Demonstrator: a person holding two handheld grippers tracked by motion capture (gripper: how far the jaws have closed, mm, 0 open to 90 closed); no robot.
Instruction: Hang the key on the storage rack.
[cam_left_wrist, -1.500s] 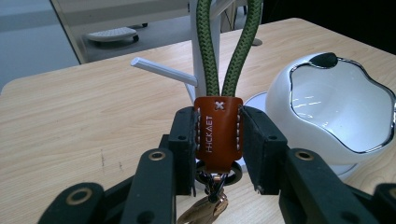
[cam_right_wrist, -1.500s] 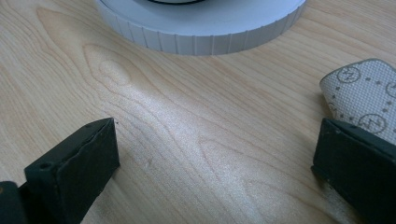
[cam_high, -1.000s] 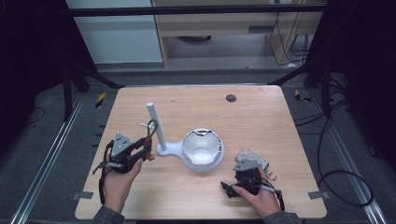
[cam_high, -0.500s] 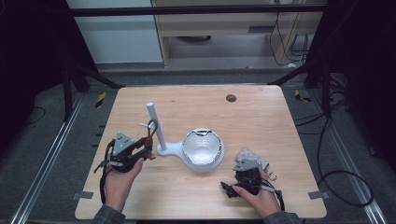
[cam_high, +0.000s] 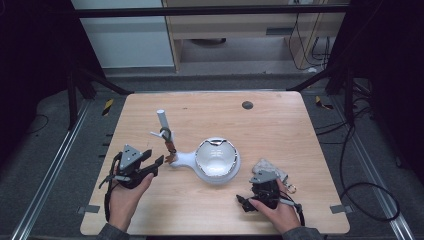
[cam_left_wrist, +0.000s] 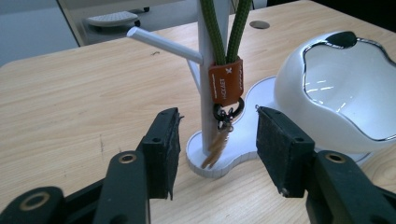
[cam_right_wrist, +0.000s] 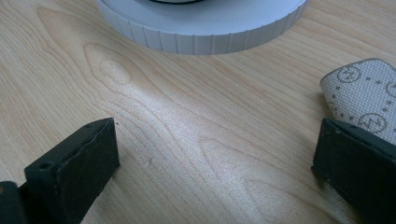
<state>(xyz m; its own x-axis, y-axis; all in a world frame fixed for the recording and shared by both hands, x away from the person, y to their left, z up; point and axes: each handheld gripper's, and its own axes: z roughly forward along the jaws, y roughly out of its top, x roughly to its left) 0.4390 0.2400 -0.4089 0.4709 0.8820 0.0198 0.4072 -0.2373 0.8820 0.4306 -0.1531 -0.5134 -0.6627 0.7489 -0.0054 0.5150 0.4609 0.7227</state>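
Since a second ago, the left gripper (cam_high: 159, 162) has let go: its jaws have just been opening, and now they stand a little apart with nothing pinched between them. Right in front of the gap hangs the green cord loop (cam_left_wrist: 225, 28) with its brown leather tag (cam_left_wrist: 226, 82) and a dark metal ring (cam_left_wrist: 227, 111) under it. The loop hangs on a side peg of the white stand (cam_high: 163, 121), close to the pole, and the tag is just past the jaw tips, not touching them. Beyond the right-hand jaw, in the left gripper view, sits the white bowl (cam_high: 217, 160), joined to the stand's flat white base (cam_left_wrist: 233, 149). There is bare wooden table (cam_high: 280, 125) on the outer side of the left-hand jaw, with lots of room there. The right gripper (cam_high: 246, 204) rests on the table near the person's edge, well apart from the stand. Its jaws are wide open and hold nothing; plain wood lies between them. Just ahead of them is the ridged round edge of the bowl's base (cam_right_wrist: 201, 39). A white dotted cloth (cam_right_wrist: 364, 100) lies beside one of its jaws.
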